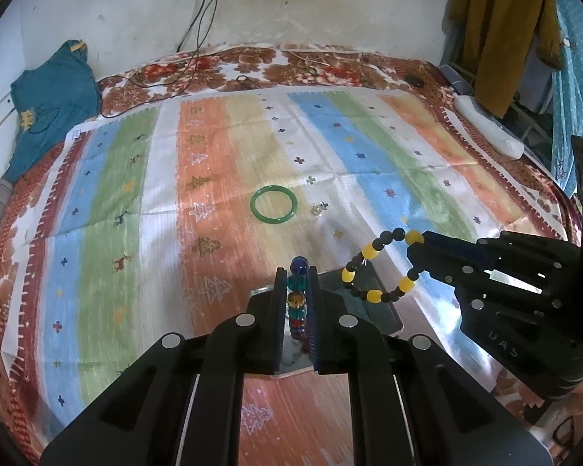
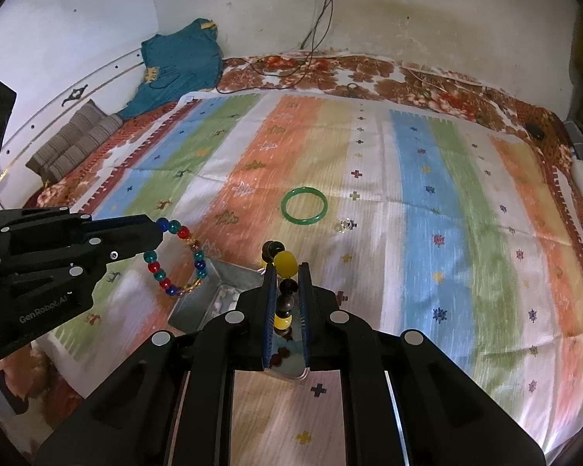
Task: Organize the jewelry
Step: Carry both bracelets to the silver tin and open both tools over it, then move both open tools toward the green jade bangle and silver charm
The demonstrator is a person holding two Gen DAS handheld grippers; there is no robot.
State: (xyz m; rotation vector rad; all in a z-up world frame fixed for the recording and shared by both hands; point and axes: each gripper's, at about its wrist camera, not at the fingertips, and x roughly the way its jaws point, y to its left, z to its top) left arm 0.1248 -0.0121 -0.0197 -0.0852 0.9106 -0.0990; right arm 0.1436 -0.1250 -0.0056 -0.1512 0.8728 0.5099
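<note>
My left gripper (image 1: 296,272) is shut on a multicoloured glass-bead bracelet (image 1: 297,299), which also shows hanging from it in the right wrist view (image 2: 177,260). My right gripper (image 2: 284,268) is shut on a yellow-and-black bead bracelet (image 2: 284,262), seen as a loop in the left wrist view (image 1: 381,268). Both bracelets hang above a grey metal tray (image 2: 204,295) on the striped cloth. A green bangle (image 1: 274,205) (image 2: 304,206) and a small clear ring (image 1: 319,208) (image 2: 344,225) lie on the cloth farther out.
The striped cloth (image 1: 213,194) covers a bed against a white wall. A teal shirt (image 1: 54,97) lies at the far left, cables (image 1: 198,39) hang from a wall socket, a white object (image 1: 486,124) lies at the right edge, clothes (image 1: 501,31) hang at the right.
</note>
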